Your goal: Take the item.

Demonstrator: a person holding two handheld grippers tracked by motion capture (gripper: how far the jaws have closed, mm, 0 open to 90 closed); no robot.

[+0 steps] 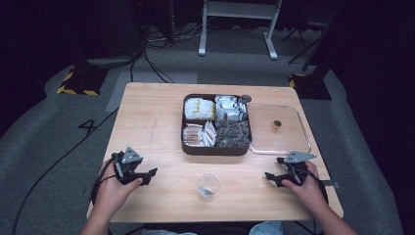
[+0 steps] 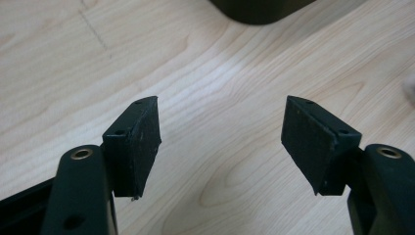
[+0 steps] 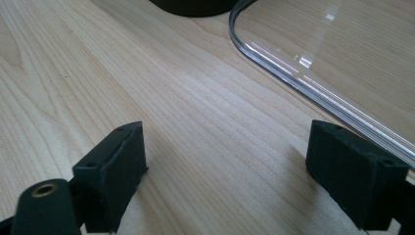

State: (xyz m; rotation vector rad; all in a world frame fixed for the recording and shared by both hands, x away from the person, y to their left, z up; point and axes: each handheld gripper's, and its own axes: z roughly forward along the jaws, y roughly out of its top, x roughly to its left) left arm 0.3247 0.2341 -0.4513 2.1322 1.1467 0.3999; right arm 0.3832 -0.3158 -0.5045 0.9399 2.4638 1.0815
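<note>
- I have the left gripper [image 1: 147,174] resting low on the worktop [image 1: 151,122] near its front left, jaws spread wide with nothing between them; in the left gripper view I see bare wood between the pads.
- The right gripper [image 1: 272,177] sits near the front right, also wide open and empty, just beside the rim of the clear lid [image 3: 313,93].
- The nearest thing to both is the small clear plastic cup [image 1: 208,186], standing upright between the two grippers at the front edge, apart from each.
- I judge the cup very light, thin-walled and easy to crush or tip; something small seems to lie in its bottom, though I cannot tell what.
- I would close gently across its wall below the rim.
- Behind it stands the dark divided tray [image 1: 216,149] of packets, with the lid lying flat to its right.
</note>
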